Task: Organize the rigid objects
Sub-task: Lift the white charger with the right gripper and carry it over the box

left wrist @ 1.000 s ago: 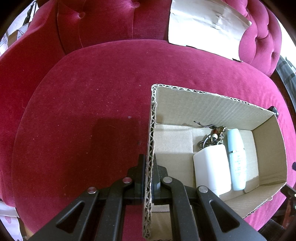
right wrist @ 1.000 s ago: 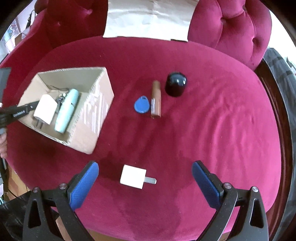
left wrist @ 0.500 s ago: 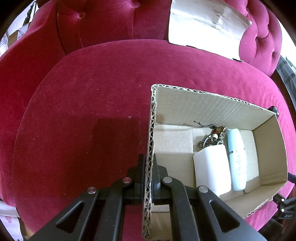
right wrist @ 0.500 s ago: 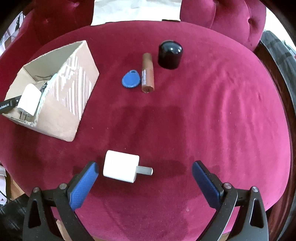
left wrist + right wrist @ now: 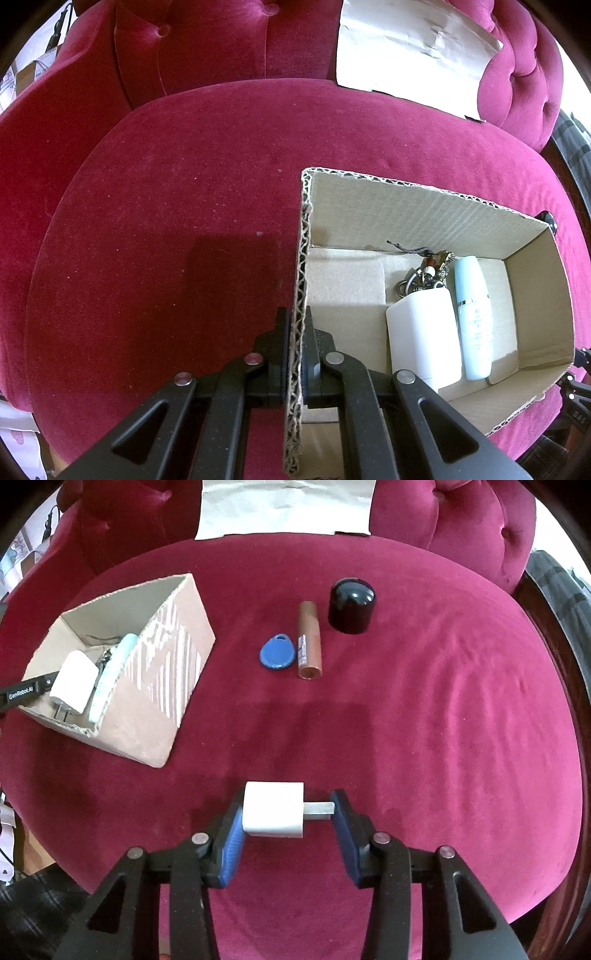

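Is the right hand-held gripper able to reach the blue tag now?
Probably not yet: the right hand-held gripper is closed on the white charger. The cushion between it and the blue tag is bare.

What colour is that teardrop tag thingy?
Blue; the teardrop tag shows best in the right wrist view.

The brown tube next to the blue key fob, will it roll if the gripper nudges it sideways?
Probably: the brown tube is round, lying on its side. The velvet seat might slow it. The blue key fob beside it could stop a leftward roll.
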Motion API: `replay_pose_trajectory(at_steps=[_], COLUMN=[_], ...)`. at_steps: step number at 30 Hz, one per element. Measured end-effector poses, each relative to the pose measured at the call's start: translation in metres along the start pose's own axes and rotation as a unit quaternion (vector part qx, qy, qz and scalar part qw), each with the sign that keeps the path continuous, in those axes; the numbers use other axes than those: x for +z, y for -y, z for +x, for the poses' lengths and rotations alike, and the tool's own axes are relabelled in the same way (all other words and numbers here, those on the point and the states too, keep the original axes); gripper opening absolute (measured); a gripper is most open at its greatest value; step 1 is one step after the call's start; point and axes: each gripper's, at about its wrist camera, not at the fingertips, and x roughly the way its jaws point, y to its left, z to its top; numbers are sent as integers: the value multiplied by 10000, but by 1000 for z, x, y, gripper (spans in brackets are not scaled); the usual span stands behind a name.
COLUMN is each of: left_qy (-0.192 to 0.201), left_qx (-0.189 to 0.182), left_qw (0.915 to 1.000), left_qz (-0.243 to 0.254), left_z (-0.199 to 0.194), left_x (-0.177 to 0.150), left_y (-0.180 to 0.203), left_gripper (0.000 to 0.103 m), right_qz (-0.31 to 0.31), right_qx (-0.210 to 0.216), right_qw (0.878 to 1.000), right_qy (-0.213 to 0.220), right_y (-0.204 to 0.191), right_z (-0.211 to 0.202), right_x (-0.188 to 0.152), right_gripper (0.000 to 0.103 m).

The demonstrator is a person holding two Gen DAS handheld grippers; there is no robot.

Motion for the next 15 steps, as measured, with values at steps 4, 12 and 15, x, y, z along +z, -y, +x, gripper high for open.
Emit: replay_pose_trajectory(at_steps=[4, 12, 15], left_qy=[1, 2, 1], left_qx=[1, 1, 1], left_qw=[10000, 10000, 10000], left_qz=[-3, 1, 1], left_z=[0, 0, 0], left_x=[0, 0, 0], left_y=[0, 0, 0], left_gripper=[4, 4, 5], right_qz=[-35, 22, 37], right_qx=[-49, -94, -115], right_qw=[10000, 9999, 9997], right_qy=[30, 135, 205], right_y=[0, -4, -3], right_z=[5, -11, -17], right_x=[0, 9, 14], right_gripper=[47, 47, 47])
